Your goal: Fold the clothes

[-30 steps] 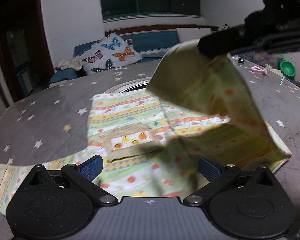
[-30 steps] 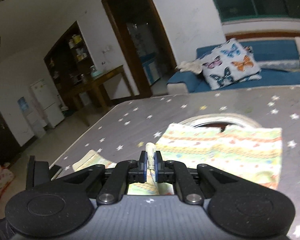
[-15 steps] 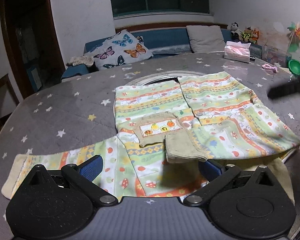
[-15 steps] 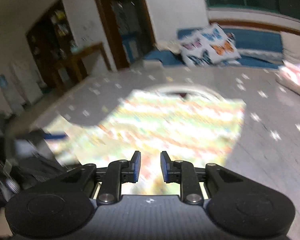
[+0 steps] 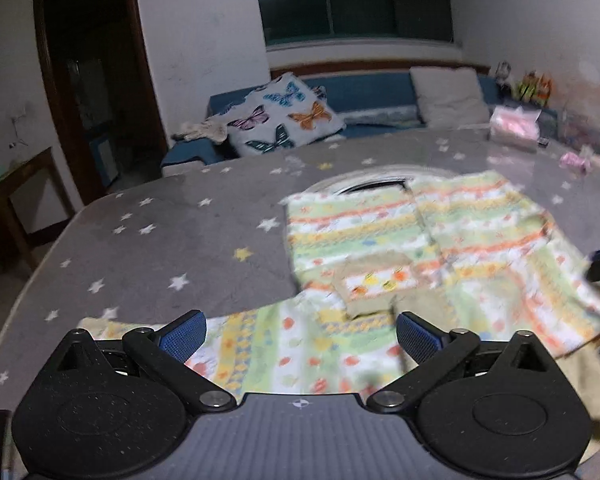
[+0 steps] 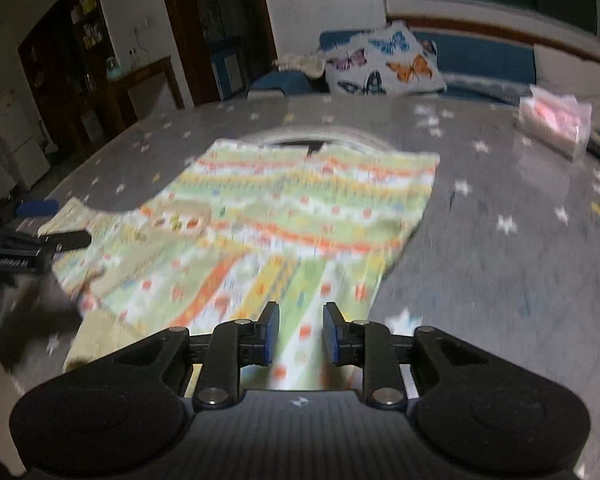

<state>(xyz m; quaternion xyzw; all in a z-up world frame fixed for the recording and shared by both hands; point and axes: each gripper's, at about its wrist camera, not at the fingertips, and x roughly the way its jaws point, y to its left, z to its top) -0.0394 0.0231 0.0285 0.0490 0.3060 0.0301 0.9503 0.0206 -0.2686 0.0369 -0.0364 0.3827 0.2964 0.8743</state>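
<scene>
1. The patterned garment (image 5: 412, 264) lay spread on the star-print table (image 5: 148, 240), its one sleeve stretched toward the left gripper (image 5: 300, 336) and the other folded across the body (the sleeve you carried over a second ago, when it hung pinched in the air).
2. Your left gripper hovered above the near hem with its fingers set wide and nothing between them.
3. Your right gripper (image 6: 298, 334) pointed down over the folded sleeve; its jaws had just been opening and stood at a narrow gap, the pads clear of the cloth.
4. A small pocket patch (image 5: 380, 280) showed on the chest, just beyond the left gripper's fingertips.
5. The butterfly cushion (image 5: 284, 120) sat on the blue sofa (image 5: 372, 92) beyond the table, well apart from the garment.
6. Both views were blurred.
</scene>
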